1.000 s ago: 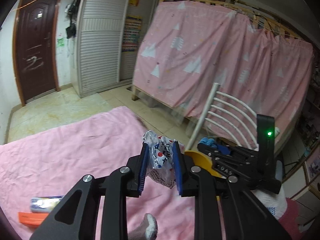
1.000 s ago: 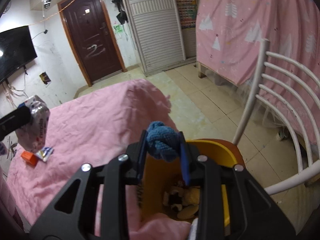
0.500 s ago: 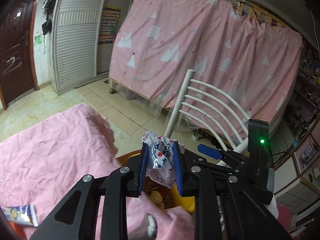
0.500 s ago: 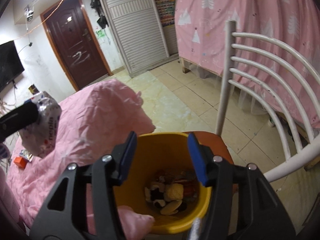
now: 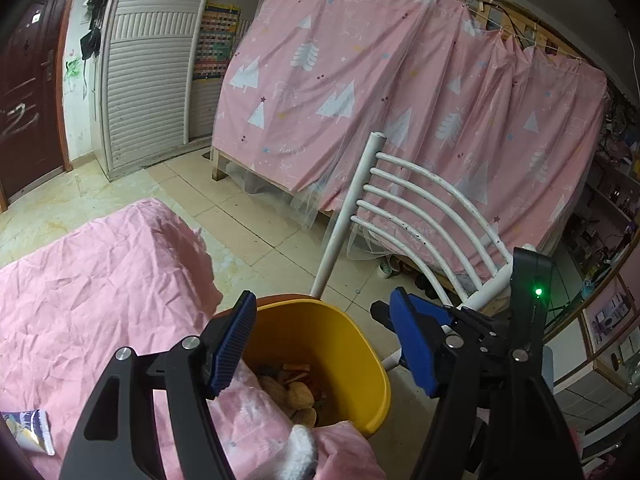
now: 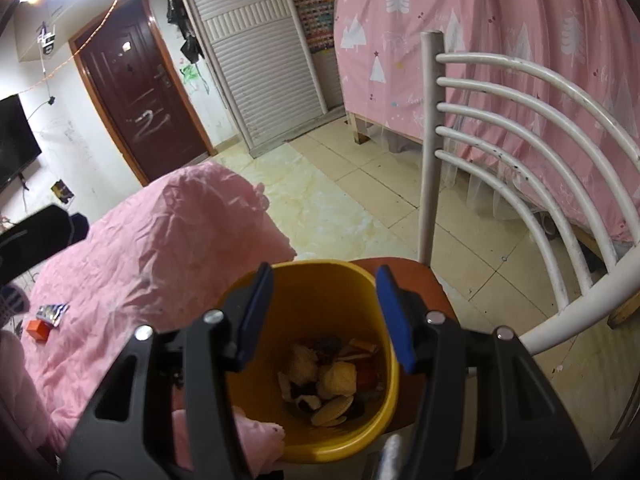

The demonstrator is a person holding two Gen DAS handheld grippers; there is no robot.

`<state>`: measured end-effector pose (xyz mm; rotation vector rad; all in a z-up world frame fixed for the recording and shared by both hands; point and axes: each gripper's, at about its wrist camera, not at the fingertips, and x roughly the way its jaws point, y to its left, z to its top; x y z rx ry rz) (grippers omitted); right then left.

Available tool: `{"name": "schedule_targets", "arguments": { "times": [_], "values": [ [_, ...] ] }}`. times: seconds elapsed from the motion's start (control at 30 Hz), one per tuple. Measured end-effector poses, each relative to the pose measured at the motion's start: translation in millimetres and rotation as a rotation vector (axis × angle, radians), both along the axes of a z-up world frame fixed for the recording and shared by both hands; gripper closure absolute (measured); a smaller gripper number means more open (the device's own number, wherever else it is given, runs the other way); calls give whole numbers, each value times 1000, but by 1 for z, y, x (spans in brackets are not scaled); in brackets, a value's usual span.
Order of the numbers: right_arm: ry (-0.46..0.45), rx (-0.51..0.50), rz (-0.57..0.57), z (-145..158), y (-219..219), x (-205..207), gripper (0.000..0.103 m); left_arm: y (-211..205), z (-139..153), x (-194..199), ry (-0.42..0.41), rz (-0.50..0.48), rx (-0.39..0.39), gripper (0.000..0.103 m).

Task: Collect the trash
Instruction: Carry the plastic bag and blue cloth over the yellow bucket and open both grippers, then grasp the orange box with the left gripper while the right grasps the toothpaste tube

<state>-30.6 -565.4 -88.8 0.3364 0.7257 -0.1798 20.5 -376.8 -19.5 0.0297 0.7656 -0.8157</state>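
Gone from the left gripper [image 5: 324, 344] is the crinkled wrapper it was clenching half a second ago — its blue pads now stand wide apart, holding nothing, above the yellow bin [image 5: 360, 364]. Right gripper [image 6: 326, 314] is likewise spread and bare over the bin's mouth. Trash [image 6: 328, 376] lies heaped at the bin's bottom. At nine o'clock in the right view, a snack packet [image 6: 51, 313] and an orange box [image 6: 38, 330] sit on the pink sheet [image 6: 160, 248] — well apart from the bin.

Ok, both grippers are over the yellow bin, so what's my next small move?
Probably swing the left gripper back toward the blue-white foil wrapper on the pink bedsheet: both grippers are open and empty over the yellow plastic bin, and litter remains.
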Motion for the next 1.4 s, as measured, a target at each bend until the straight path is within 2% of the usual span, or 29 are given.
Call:
{"name": "schedule_targets", "arguments": {
  "times": [0.43, 0.53, 0.8, 0.97, 1.2, 1.4],
  "values": [
    [-29, -8, 105, 17, 48, 14, 51, 56, 26, -14, -55, 52, -13, 43],
    [-39, -16, 150, 24, 68, 18, 44, 75, 31, -18, -76, 76, -7, 43],
    [-39, -39, 249, 32, 121, 33, 44, 136, 39, -26, -115, 154, 22, 30],
    [-32, -51, 301, 35, 152, 43, 43, 183, 39, -27, -129, 235, 53, 19],
    [-25, -74, 377, 40, 195, 55, 43, 235, 30, -21, -104, 336, 71, 16],
    [-12, -91, 430, 41, 229, 66, 39, 273, 19, -21, -109, 406, 132, 14]
  ]
}}
